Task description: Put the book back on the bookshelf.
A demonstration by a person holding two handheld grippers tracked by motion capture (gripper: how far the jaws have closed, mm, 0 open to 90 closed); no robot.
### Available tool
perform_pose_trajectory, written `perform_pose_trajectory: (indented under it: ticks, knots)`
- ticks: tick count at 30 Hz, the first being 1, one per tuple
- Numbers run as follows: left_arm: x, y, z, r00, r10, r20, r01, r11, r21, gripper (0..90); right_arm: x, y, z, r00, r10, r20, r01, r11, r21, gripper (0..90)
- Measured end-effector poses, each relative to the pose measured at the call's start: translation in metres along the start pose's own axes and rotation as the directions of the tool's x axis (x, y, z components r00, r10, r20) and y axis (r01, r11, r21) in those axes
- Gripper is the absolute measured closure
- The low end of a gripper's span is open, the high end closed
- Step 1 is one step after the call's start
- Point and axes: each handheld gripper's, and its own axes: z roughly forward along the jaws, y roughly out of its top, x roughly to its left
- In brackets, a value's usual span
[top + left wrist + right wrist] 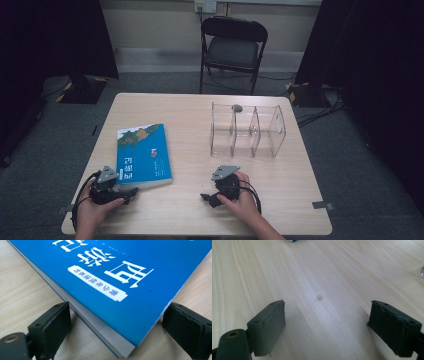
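High view: the book [143,155] lies flat near the surface's [200,220] left front corner, the left tongs [131,190] wide around its near corner, nothing gripped. The right tongs [204,196], wide and empty, rest mid-front; the clear rack [247,131] stands near the back right, likely unfilled.
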Motion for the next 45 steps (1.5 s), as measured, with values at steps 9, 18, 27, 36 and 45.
perform_pose_trajectory:
  ticks: [9, 18, 27, 36, 45]
  knots:
    - [0.001, 0.004, -0.001, 1.0000, -0.001, 0.008, 0.001, 0.9996, 0.028, 9.6, 0.000, 0.000, 0.000, 1.0000, 0.001, 0.000, -0.001, 1.000, 0.001, 12.8]
    - [0.002, 0.006, -0.002, 0.9999, 0.005, 0.013, -0.006, 0.9991, 0.041, 11.0, 0.000, 0.000, 0.000, 1.0000, 0.002, 0.001, -0.002, 1.000, 0.001, 12.7]
    - [0.000, 0.009, -0.003, 0.9997, 0.022, -0.005, -0.022, 0.9979, 0.061, 12.0, 0.000, 0.000, 0.000, 1.0000, 0.002, 0.002, -0.002, 1.000, 0.002, 12.6]
    - [0.000, 0.011, -0.009, 0.9998, 0.018, -0.004, -0.018, 0.9995, 0.026, 14.5, 0.000, 0.000, 0.000, 1.0000, 0.003, 0.002, -0.003, 1.000, 0.001, 12.7]
    - [0.002, 0.012, -0.015, 0.9988, -0.019, 0.045, 0.020, 0.9993, -0.032, 24.4, 0.000, 0.000, 0.000, 1.0000, 0.003, 0.002, -0.003, 1.000, 0.001, 12.6]
